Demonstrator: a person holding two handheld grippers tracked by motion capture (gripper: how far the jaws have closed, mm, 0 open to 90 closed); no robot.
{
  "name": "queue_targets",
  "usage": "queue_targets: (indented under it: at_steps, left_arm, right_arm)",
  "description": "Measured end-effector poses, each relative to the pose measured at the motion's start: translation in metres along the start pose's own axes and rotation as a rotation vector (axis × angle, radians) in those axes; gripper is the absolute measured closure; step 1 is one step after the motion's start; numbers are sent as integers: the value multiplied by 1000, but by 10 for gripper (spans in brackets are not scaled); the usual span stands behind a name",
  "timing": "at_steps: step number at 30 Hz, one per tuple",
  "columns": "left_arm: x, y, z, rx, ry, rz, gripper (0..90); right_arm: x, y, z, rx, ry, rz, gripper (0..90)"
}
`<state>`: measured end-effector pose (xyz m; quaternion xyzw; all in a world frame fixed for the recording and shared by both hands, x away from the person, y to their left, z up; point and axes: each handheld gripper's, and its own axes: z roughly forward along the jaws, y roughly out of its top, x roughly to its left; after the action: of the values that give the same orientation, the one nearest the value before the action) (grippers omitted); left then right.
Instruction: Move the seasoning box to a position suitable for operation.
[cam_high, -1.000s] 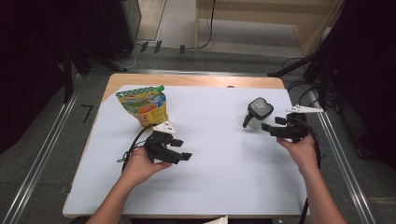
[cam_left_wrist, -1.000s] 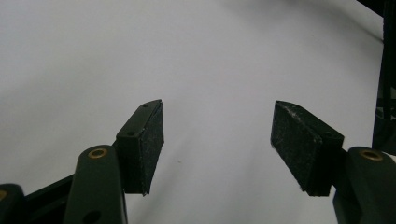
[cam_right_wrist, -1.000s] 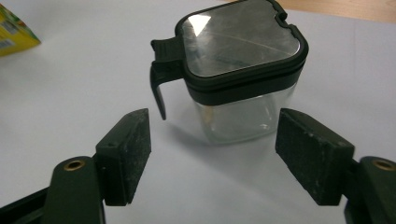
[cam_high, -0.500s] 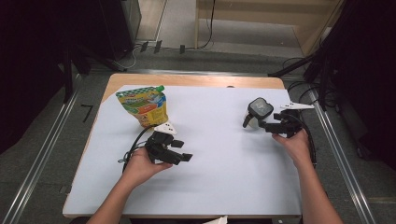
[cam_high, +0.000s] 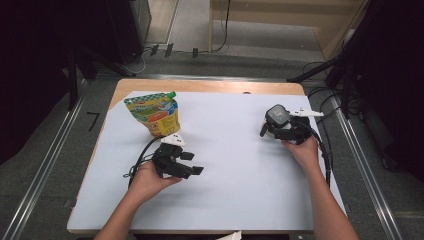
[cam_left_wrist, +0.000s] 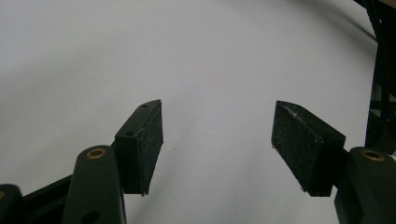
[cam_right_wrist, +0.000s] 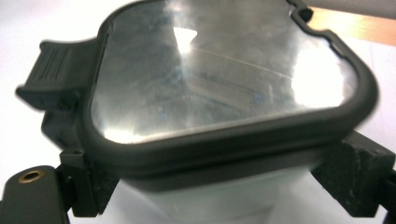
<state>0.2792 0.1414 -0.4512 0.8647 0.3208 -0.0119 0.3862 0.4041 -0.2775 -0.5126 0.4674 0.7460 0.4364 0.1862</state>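
A clear container with a dark lid (cam_high: 276, 116) stands on the white table (cam_high: 240, 190) at the right. My right gripper (cam_high: 274, 131) reaches it from the near side. Its jaws have just been opening. In the right gripper view the container (cam_right_wrist: 224, 79) sits between the two pads (cam_right_wrist: 350, 179), which flank its clear body just under the lid without visibly squeezing it. My left gripper (cam_high: 192, 162) rests low over the table at the left centre. It is open, and the left gripper (cam_left_wrist: 217, 144) has bare white table between its pads.
A green and yellow stand-up pouch (cam_high: 152, 114) with a green cap stands at the back left, just beyond the left hand. Cables trail from both grippers. Metal rails run along both sides of the table.
The right hand has moved left and down, bringing its gripper up around the container, which has stayed in place. The left hand and the pouch have not moved.
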Motion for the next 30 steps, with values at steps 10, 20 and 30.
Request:
queue_targets:
  at_steps: [10, 20, 30]
  left_arm:
    - [0, -3, 0, 3, 2, -7, 350]
    - [2, -1, 4, 9, -4, -4, 350]
    - [4, 0, 5, 0, -6, -12, 350]
  right_arm:
    - [2, -2, 9, -22, -11, 22, 117]
    - [4, -2, 3, -32, -37, 4, 155]
    - [6, -1, -1, -17, -28, 8, 157]
